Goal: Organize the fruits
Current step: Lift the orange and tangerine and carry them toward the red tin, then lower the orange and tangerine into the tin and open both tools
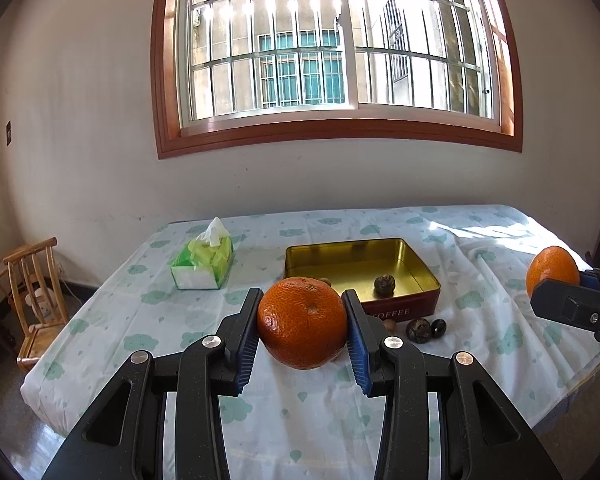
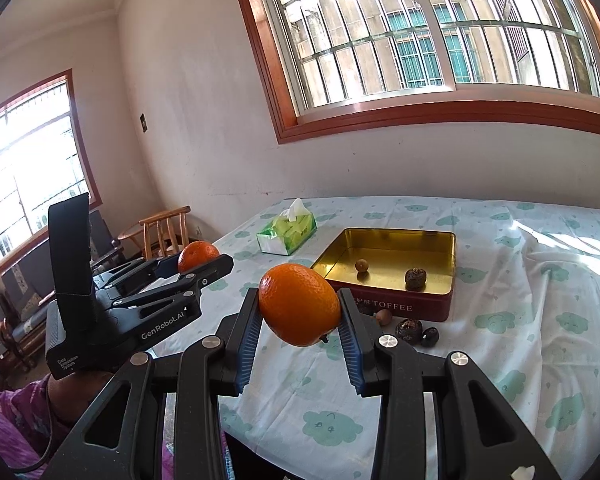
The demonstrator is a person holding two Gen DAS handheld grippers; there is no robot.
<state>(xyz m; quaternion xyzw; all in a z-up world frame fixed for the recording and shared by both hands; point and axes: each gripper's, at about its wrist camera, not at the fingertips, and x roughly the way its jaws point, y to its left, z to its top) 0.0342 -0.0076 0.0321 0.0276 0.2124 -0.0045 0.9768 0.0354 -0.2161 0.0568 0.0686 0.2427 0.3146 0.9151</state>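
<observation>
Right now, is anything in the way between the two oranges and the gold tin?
Nothing visible blocks them. Each gripper holds its orange up in the air, short of the open tin. Small dark fruits lie on the cloth before the tin's front wall, low enough to pass over.

Right claw (image 2: 300,320) grips an orange (image 2: 299,304) (lifted off the cloth) near the toffee tin (image 2: 404,306).
</observation>
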